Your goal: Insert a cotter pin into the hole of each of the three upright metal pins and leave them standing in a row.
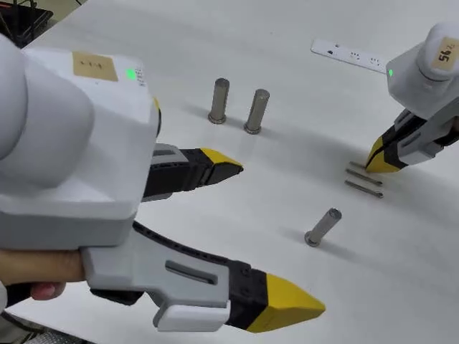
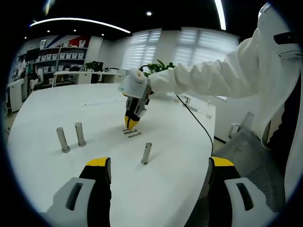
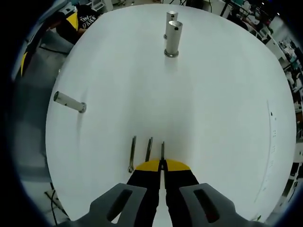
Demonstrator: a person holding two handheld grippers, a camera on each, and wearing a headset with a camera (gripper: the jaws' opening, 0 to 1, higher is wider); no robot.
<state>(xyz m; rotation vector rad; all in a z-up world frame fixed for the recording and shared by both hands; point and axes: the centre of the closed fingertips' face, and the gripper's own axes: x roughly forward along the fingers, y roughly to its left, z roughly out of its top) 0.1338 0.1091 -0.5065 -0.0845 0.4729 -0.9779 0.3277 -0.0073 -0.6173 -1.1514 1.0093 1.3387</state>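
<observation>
Two upright metal pins [image 1: 219, 100] [image 1: 257, 111] stand side by side at the back of the white table [image 1: 143, 43]. A third metal pin [image 1: 323, 226] stands apart, nearer to me; in the left gripper view this pin [image 2: 147, 153] rests on its base. Three cotter pins lie flat at the right: two loose ones [image 3: 132, 152] [image 3: 149, 149], and a third cotter pin [image 3: 162, 150] whose end runs between the tips of my right gripper [image 3: 162, 163], which is shut on it at table level. My left gripper [image 1: 281, 239] hovers open in the foreground, holding nothing.
A white marked strip [image 1: 351, 56] lies at the back right of the table. The rounded table edge [image 2: 203, 156] drops off beside a grey chair [image 2: 246, 142]. A white sleeve [image 2: 213, 71] reaches across behind the right gripper [image 2: 130, 124].
</observation>
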